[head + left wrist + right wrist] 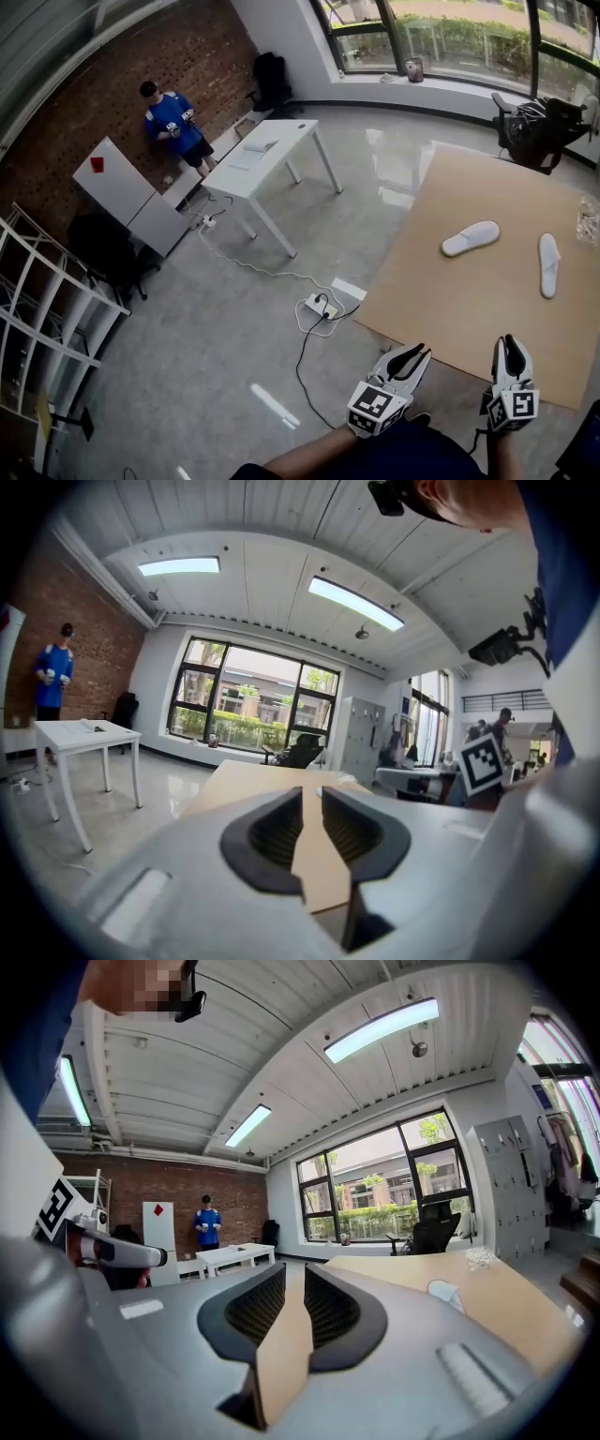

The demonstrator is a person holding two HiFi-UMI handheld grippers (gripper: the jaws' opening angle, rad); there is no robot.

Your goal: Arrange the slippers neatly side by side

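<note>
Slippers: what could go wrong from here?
1. The left slipper and right slipper lie apart, angled differently; turning one could skew it further.
2. The left gripper and right gripper are empty, fingers barely apart; they probably need opening wider.
3. The clear plastic item beside the right slipper could be knocked.

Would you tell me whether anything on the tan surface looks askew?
Yes. On the tan surface, the left slipper lies diagonally while the right slipper lies nearly straight. They are well apart, so the white pair points different ways rather than sitting side by side.
</note>
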